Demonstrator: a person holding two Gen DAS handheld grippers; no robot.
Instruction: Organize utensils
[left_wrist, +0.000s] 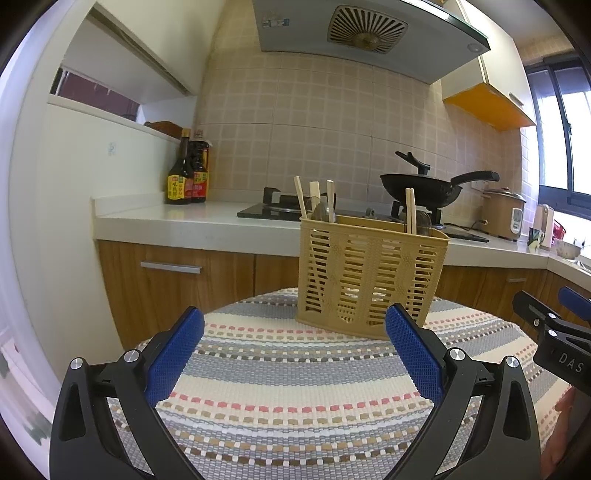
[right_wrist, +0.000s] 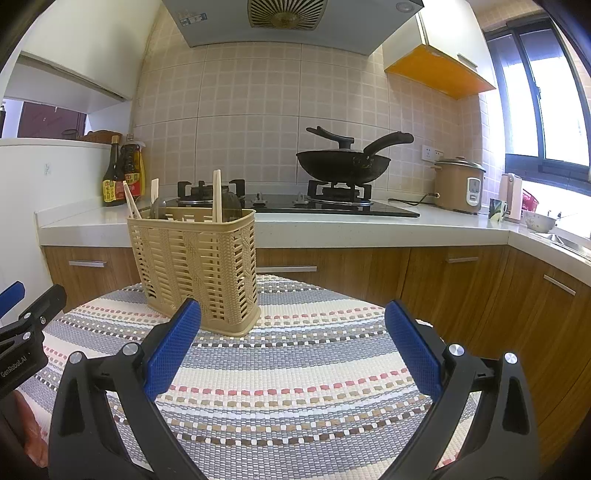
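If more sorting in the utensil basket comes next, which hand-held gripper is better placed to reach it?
Probably the left hand-held gripper: the utensil basket sits nearly straight ahead of its open fingers. For the right hand-held gripper, the basket is off to its left. Both are empty.

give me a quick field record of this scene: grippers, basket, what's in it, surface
left gripper: open, empty, over the mat
right gripper: open, empty, over the mat
basket: upright on the mat, ahead of both grippers
contents: chopsticks and spoons standing inside
mat: striped, woven
background: wok on the stove
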